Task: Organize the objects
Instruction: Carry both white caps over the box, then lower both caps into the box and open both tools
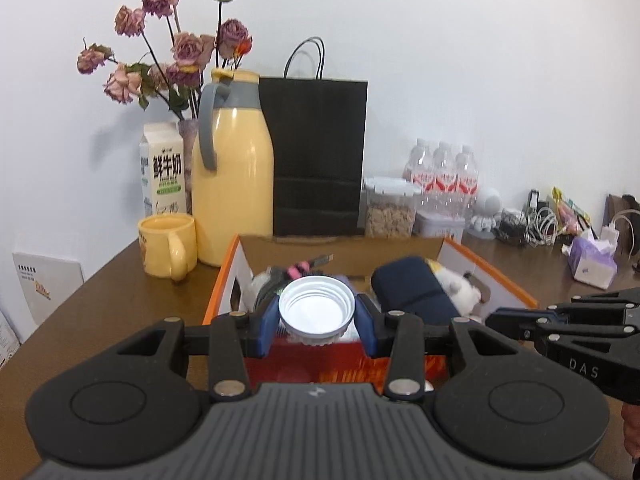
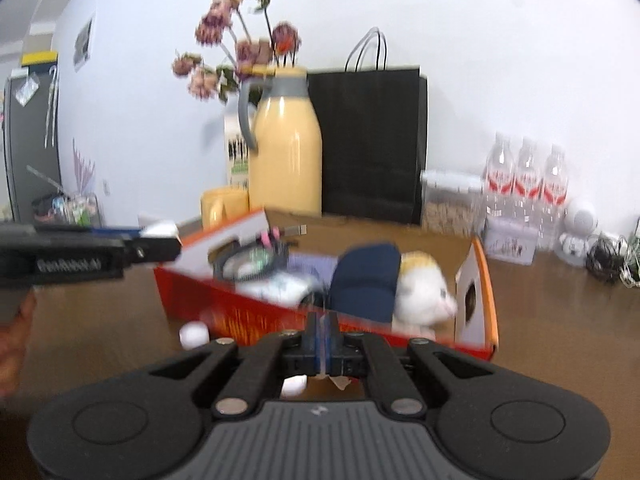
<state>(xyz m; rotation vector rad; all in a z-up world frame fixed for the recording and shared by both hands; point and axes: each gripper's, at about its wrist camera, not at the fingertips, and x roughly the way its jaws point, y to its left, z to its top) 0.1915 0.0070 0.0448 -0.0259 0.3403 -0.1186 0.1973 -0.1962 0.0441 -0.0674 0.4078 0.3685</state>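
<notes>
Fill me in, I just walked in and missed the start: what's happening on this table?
A person is tidying with a handheld gripper in each hand. The left gripper is clamped on a small white open-mouthed container, held above the near edge of the orange cardboard box. The box already holds a dark blue pouch and a white plush toy. The right gripper is shut and empty.

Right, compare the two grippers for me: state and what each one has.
The left gripper is part open, its blue pads clamped on a white threaded bottle; the right gripper is fully shut with nothing between its pads. The left one is sharp in its view; the right view is blurred. Both are near the orange cardboard box.
</notes>
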